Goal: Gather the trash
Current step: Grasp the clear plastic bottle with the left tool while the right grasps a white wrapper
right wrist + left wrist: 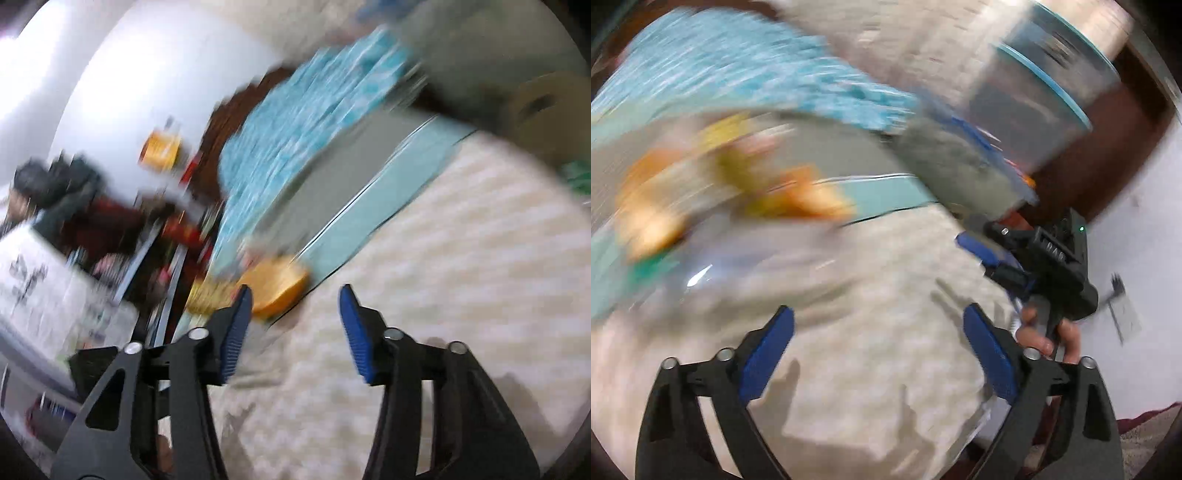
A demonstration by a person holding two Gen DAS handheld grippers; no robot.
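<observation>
Both claws hang spread and empty over a cream bedspread [461, 258]. The trash, an orange-yellow wrapper [275, 293] (too blurred to tell its long axis), lies on the teal sheet [369, 218] just beyond the right claw [295, 325], by its left pad; from the left claw [879, 354] it [738, 192] lies farther, up-left.

A cream, faintly striped bedcover [461, 258] is shown. A turquoise-and-white patterned cloth [295, 129] is seen beside a pale teal band [369, 218]. Orange-yellow wrappers [809, 195] are blurred. Gripper pads [768, 354] are coloured blue.
</observation>
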